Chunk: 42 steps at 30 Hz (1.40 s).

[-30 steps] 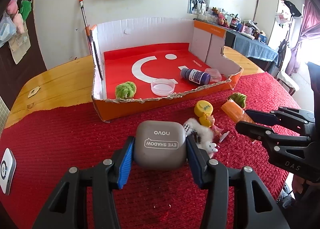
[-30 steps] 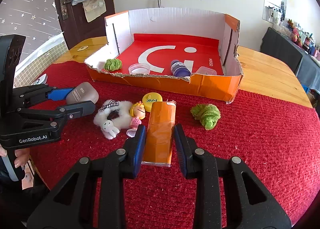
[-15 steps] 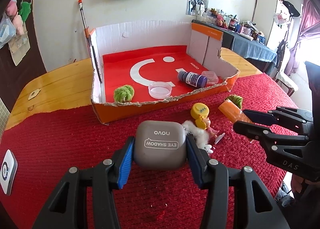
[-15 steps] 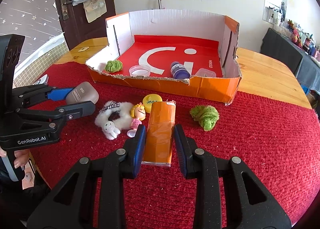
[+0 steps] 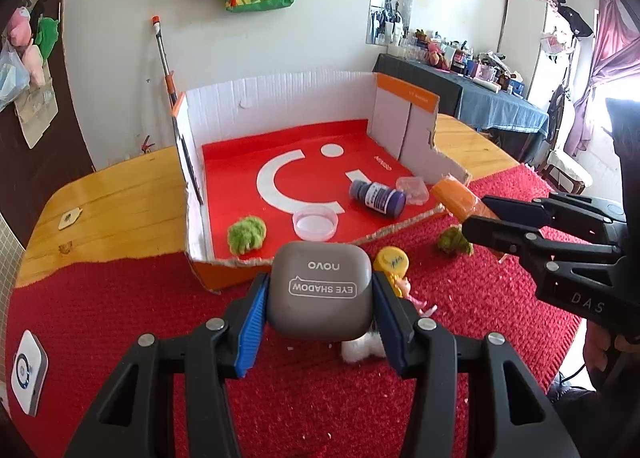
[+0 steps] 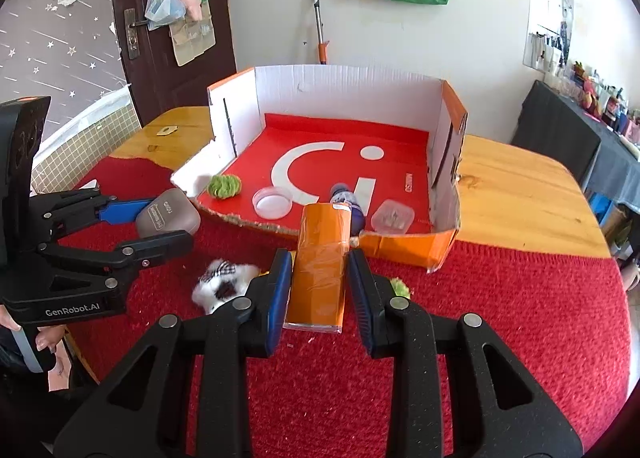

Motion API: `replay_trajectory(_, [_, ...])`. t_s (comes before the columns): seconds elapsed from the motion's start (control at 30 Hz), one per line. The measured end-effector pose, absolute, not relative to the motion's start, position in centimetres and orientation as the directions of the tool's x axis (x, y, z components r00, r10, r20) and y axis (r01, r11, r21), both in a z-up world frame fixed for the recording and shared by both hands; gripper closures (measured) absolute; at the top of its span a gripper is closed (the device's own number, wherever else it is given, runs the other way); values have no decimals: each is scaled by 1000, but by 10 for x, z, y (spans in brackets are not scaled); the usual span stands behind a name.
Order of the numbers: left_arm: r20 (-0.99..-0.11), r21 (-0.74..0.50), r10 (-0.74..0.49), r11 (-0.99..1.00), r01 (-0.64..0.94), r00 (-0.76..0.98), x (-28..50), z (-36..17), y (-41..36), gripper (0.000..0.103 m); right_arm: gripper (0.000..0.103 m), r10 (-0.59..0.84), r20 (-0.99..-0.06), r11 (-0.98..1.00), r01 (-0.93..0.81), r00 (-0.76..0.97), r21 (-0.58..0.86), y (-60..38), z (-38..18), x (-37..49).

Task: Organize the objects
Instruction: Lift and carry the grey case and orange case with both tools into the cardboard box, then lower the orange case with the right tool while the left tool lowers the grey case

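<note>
Red textured cloth [image 5: 120,318] covers the near part of a wooden table [image 5: 120,193]. On it stands a cardboard box [image 6: 340,85] with white inner walls, a red floor and a torn, low front edge.

Left gripper [image 5: 318,308]: the blue pads pinch a grey case [image 5: 320,294] marked "EYE SHADOW" by its two sides. The case is clear of the cloth, in front of the box's front edge.

Right gripper [image 6: 320,286]: the jaws pinch an orange packet [image 6: 322,266] lengthwise. The packet's far end points over the front edge of the box.

Inside the box: a green pom-pom [image 5: 246,236] near the left wall, a clear round lid [image 5: 315,222], a dark blue bottle [image 5: 378,198] lying on its side, and a small clear container [image 5: 412,189] just beside the bottle.

On the cloth in front of the box: a yellow disc [image 5: 391,264], a small doll [image 5: 404,290], a white fluffy toy [image 6: 226,286] partly hidden by the grippers, and a second green pom-pom [image 5: 454,242].
</note>
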<state>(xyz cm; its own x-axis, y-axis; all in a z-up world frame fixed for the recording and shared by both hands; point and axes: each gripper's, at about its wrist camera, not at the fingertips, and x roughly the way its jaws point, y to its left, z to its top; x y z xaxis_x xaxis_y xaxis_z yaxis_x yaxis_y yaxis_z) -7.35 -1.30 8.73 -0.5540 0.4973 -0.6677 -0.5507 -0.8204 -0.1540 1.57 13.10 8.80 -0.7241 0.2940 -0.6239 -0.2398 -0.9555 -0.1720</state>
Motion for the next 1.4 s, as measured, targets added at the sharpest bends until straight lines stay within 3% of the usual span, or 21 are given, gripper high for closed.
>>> replay_trajectory(0.47, [-687,-171,508,-808,-564,-520,-125,99,2,51,75,267,-635,-963,-217,-725,-157,156,112,-26])
replay_trajectory(1.4, [-820,-146,420,-810,-568,-388,-217,52,44,51,75,252,-807,-965,-199,-534,-170,225,87,-133])
